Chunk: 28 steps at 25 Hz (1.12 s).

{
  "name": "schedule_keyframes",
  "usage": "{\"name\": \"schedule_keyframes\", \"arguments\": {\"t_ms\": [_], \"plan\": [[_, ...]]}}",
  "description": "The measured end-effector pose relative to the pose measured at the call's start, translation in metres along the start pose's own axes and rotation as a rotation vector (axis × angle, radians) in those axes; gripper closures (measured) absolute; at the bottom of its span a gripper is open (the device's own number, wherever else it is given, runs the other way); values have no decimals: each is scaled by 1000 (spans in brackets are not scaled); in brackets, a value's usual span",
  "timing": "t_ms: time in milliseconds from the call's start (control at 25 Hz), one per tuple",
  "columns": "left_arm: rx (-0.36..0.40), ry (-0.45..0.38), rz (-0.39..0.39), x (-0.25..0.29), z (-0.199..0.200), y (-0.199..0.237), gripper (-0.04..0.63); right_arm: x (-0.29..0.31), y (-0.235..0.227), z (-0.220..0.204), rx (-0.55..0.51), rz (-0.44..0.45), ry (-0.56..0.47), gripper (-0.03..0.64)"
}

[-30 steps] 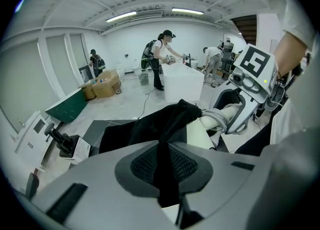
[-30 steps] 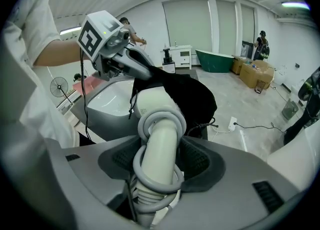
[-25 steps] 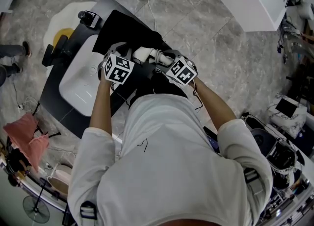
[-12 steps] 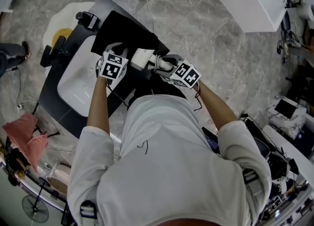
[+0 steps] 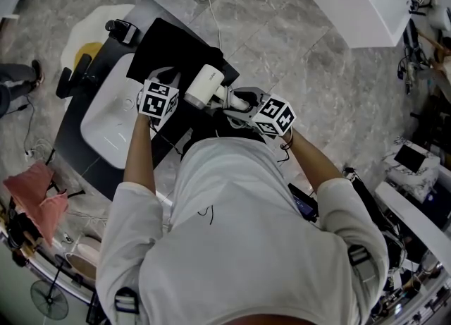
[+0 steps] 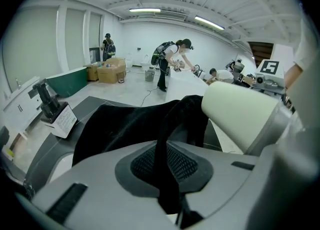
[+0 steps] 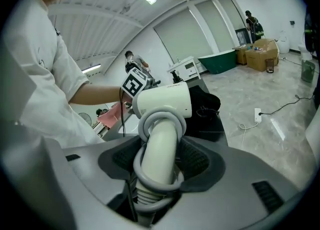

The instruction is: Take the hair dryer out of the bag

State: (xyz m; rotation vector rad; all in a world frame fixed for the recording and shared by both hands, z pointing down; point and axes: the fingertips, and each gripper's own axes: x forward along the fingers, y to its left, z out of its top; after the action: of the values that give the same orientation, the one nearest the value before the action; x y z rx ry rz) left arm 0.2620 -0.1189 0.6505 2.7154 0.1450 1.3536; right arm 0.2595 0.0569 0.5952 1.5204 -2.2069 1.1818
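You have two grippers working on one bag and one hair dryer. Your left gripper (image 6: 167, 174) is pinched together on a fold of the black bag (image 6: 120, 129), which spreads out ahead of it. Your right gripper (image 7: 157, 174) is clamped on the handle of the white hair dryer (image 7: 162, 102). The grey cord (image 7: 143, 127) is coiled round that handle. The barrel sits just beyond the right jaws, outside the bag and just right of your left gripper.

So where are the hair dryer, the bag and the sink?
hair dryer (image 7: 165, 99): right gripper view, on its white barrel.
bag (image 6: 120, 129): left gripper view, on the black cloth.
sink (image 5: 109, 115): head view, on the bare white basin.
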Motion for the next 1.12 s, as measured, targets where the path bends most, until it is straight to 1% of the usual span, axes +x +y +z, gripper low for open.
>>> {"name": "schedule_keyframes", "arguments": {"t_ms": [240, 320, 400, 600, 800, 960, 1040, 1120], "plan": [[41, 8, 21, -2, -1, -18, 537, -29, -9, 21, 14, -26, -81, 377], [40, 16, 25, -3, -3, -28, 507, -34, -15, 29, 13, -38, -108, 377], [31, 27, 22, -4, -6, -39, 452, -37, -22, 37, 9, -45, -129, 377], [22, 33, 35, -8, -13, -61, 413, -37, -36, 51, -11, -38, -144, 377], [17, 61, 63, -13, -23, -81, 397, -28, -42, 61, -53, -9, -127, 377], [-33, 57, 95, -14, -28, -94, 354, -12, -44, 64, -68, 34, -110, 377], [-72, 25, 115, -17, -25, -96, 339, -6, -45, 67, -86, 43, -104, 377], [-124, -29, 138, -23, -20, -95, 322, 2, -44, 71, -101, 57, -102, 377]]}}
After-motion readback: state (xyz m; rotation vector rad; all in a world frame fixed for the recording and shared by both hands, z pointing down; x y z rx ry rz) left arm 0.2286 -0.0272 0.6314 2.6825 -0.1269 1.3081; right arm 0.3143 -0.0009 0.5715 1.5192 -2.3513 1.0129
